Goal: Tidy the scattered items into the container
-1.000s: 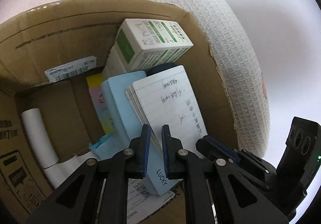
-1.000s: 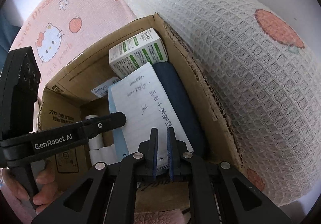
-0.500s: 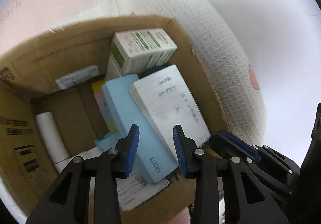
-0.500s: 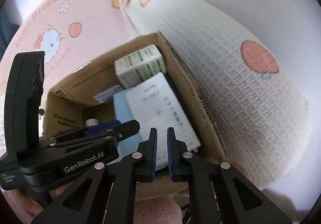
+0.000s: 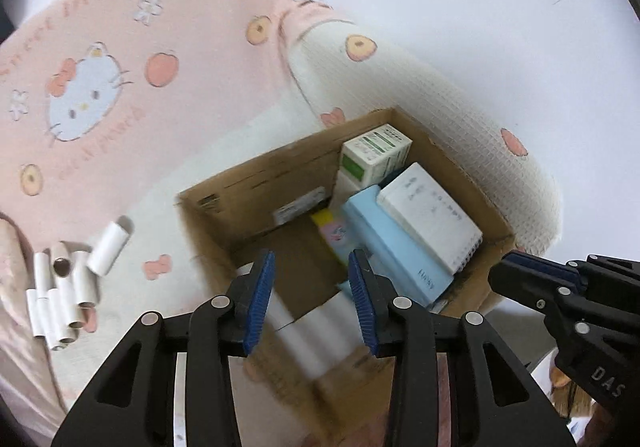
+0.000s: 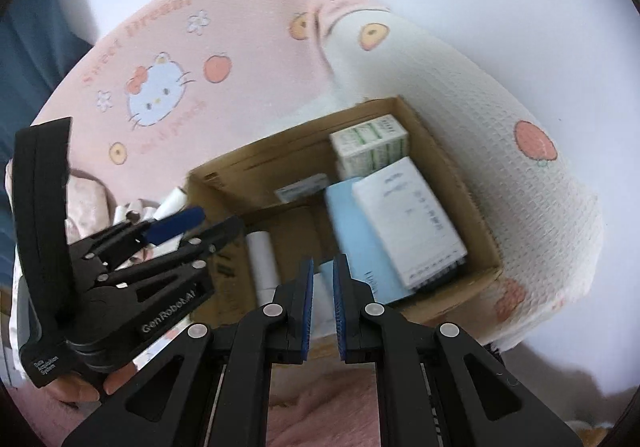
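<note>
Left-wrist view: our left gripper (image 5: 312,297) hangs above the cardboard box (image 5: 256,183), jaws opening, nothing between them; our right gripper (image 6: 322,293) is closed and empty, also over the box; inside, against its far wall, lie a white notebook (image 5: 430,217), a light-blue box (image 5: 394,245) and a green-and-white carton (image 5: 374,159); outside the box, cardboard tubes (image 5: 68,287) remain scattered on the pink blanket (image 5: 100,67).

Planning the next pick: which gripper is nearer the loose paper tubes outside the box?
Left. The left gripper hangs by the box's tube-side edge, jaws opening and empty, next to the tubes. The right gripper, shut, is above the box's near rim, farther off.
</note>
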The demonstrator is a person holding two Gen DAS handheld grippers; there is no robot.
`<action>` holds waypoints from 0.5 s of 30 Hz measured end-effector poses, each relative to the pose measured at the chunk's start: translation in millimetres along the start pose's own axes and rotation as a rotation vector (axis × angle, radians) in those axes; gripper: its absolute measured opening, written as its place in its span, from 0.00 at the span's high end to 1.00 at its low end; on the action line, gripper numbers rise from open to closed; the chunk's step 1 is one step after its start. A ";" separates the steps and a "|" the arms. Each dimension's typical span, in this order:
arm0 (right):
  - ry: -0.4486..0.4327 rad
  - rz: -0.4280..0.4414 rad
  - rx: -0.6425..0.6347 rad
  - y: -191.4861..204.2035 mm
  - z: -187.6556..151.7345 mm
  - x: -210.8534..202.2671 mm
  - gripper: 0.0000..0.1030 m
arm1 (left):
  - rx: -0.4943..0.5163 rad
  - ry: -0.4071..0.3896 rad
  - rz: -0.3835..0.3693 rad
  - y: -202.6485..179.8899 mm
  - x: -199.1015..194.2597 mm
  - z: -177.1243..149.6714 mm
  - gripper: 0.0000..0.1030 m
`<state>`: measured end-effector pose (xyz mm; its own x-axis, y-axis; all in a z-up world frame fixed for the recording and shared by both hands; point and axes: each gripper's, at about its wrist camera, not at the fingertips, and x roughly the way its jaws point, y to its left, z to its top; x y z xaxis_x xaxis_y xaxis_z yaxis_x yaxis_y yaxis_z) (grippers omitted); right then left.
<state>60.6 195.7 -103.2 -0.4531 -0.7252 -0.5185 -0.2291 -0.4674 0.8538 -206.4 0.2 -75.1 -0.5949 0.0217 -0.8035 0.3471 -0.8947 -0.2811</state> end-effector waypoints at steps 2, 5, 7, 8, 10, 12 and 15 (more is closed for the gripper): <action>0.009 -0.018 -0.024 13.8 -6.0 -5.0 0.94 | 0.018 -0.005 0.002 4.8 -11.3 -5.5 0.58; 0.011 -0.021 -0.051 34.0 -14.5 -11.7 0.94 | 0.060 0.001 0.051 11.1 -26.1 -18.4 0.58; 0.016 -0.020 -0.060 44.5 -20.1 -14.6 0.94 | 0.091 -0.008 0.090 12.5 -30.8 -26.5 0.58; 0.019 -0.028 -0.066 48.8 -23.1 -15.6 0.94 | 0.107 -0.009 0.107 12.1 -32.3 -29.6 0.58; 0.029 -0.055 -0.076 55.6 -27.4 -16.1 0.93 | 0.120 -0.009 0.124 13.9 -40.2 -34.5 0.56; 0.038 -0.072 -0.069 57.1 -29.8 -15.4 0.93 | 0.108 -0.003 0.126 16.6 -45.6 -37.5 0.53; 0.040 -0.067 -0.060 60.7 -35.0 -18.4 0.74 | 0.083 0.003 0.133 21.7 -58.1 -39.3 0.53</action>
<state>85.3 163.0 -43.5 -0.4033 -0.7102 -0.5770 -0.2050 -0.5444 0.8134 -135.8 -3.0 -55.1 -0.5452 -0.0980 -0.8325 0.3613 -0.9236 -0.1279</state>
